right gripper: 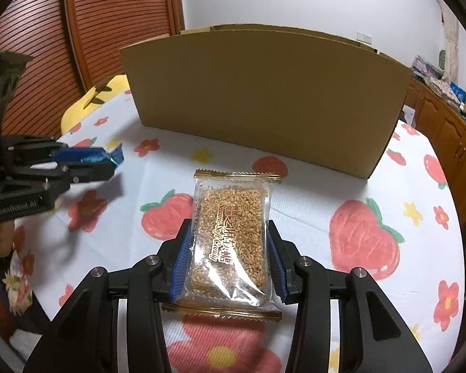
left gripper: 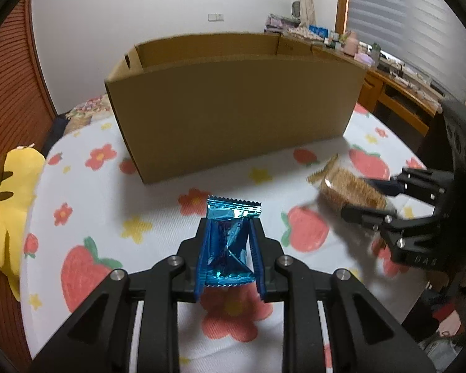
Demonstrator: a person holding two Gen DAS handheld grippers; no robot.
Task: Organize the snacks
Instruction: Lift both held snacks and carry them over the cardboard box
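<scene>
The left gripper (left gripper: 228,233) is clamping a blue foil snack packet (left gripper: 230,242) between its blue pads (left gripper: 203,258), the foil crumpling inward where the jaws are pressing on it. The packet's serrated top edge is sticking out just past the fingertips, and its lower seal is showing back near the jaw roots. From the right wrist view, the same gripper (right gripper: 108,163) is appearing side-on with the blue foil poking out beyond its tips, off the tablecloth.

The right gripper (right gripper: 230,242) is gripping a clear sesame soft candy packet (right gripper: 231,236), gold-edged at both ends, with the pads pressing on its long sides. The packet is lying lengthwise between the jaws, its far seal reaching well past the fingertips and its near seal hanging behind them.

Ahead of both sets of jaws, an open cardboard box (left gripper: 233,112) is standing on a strawberry-and-flower tablecloth (left gripper: 158,180). In the left wrist view, the right gripper (left gripper: 366,197) is holding its packet (left gripper: 351,189) near the box's front right corner. A yellow plush toy (left gripper: 6,205) is lying far left of the left jaws, at the tablecloth's edge.
</scene>
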